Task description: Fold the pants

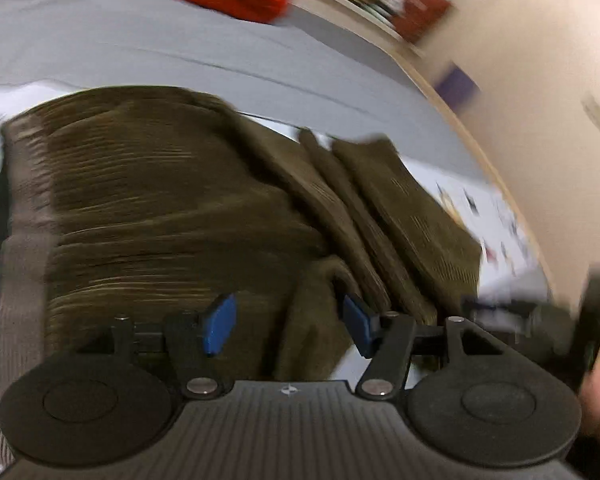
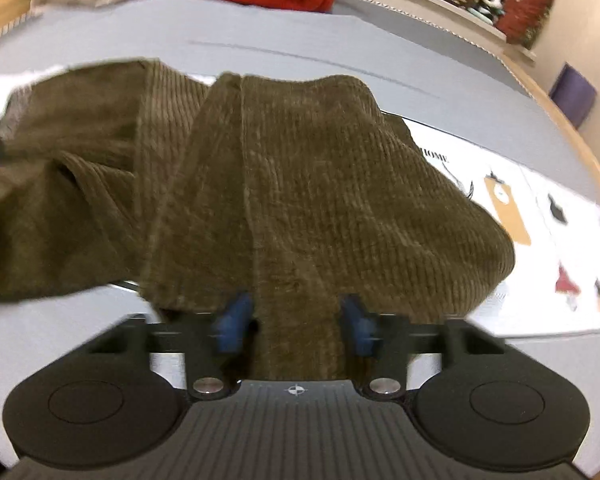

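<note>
the olive corduroy pants lie bunched on the grey bed cover, partly over a printed white sheet, with the ribbed waistband at the left edge of the left wrist view. the left gripper stands released with its blue pads clear above the cloth, while the right gripper has a strip of leg between its pads, though blur hides whether they press. the fabric looks thick, soft and floppy, not slippery, so a pinch on a hem or seam edge should hold best.
</note>
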Demonstrator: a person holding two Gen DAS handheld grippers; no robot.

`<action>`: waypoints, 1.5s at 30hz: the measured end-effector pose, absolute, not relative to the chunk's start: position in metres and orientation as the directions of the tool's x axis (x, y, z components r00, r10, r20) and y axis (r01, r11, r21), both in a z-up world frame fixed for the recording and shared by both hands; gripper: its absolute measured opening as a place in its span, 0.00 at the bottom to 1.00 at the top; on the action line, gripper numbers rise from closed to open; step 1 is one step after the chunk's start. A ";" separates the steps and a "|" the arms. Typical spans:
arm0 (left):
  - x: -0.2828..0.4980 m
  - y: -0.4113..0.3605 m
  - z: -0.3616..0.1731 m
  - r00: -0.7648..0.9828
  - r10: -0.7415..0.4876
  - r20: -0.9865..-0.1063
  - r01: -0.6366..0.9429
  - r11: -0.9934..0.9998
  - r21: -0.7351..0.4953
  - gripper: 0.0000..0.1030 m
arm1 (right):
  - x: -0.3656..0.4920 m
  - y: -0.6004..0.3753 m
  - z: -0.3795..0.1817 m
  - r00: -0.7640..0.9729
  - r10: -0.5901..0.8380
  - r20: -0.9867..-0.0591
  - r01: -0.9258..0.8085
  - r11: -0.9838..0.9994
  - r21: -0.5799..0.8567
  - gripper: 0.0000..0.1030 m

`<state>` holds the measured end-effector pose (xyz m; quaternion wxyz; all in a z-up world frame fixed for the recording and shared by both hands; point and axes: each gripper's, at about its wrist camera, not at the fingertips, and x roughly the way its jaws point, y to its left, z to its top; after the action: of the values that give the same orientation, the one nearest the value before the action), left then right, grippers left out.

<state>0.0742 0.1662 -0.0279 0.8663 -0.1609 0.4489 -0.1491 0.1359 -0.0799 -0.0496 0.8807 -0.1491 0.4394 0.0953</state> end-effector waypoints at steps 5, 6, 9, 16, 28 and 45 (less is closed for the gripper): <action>0.071 0.112 -0.042 0.487 -0.379 -0.787 0.294 0.920 -0.261 0.40 | 0.154 -0.130 -0.012 0.682 0.007 -0.731 -0.180 0.971 -0.158 0.03; 0.071 0.104 -0.045 0.472 -0.371 -0.800 0.322 0.917 -0.235 0.12 | 0.156 -0.152 0.001 0.706 -0.005 -0.708 -0.128 0.983 -0.134 0.03; 0.062 0.087 -0.053 0.408 -0.420 -0.810 0.449 0.865 -0.222 0.05 | 0.155 -0.225 0.028 0.745 -0.151 -0.650 0.102 0.988 -0.113 0.00; 0.036 0.065 -0.072 0.176 -0.486 -0.856 0.624 0.727 -0.285 0.00 | 0.123 -0.370 0.000 0.633 -0.060 -0.772 0.326 0.925 0.196 0.02; 0.049 0.086 -0.034 0.469 -0.530 -0.707 0.498 0.819 -0.284 0.26 | 0.165 -0.262 0.002 0.654 0.216 -0.725 -0.053 0.969 0.241 0.44; 0.088 0.068 -0.054 0.531 -0.322 -0.784 0.382 0.917 -0.118 0.55 | 0.265 -0.153 -0.037 0.577 0.252 -0.777 -0.213 0.965 0.154 0.46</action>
<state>0.0877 0.0679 -0.0544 0.8742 0.0340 0.4406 -0.2011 0.2647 -0.1526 -0.0369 0.8877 0.0218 0.4409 0.1309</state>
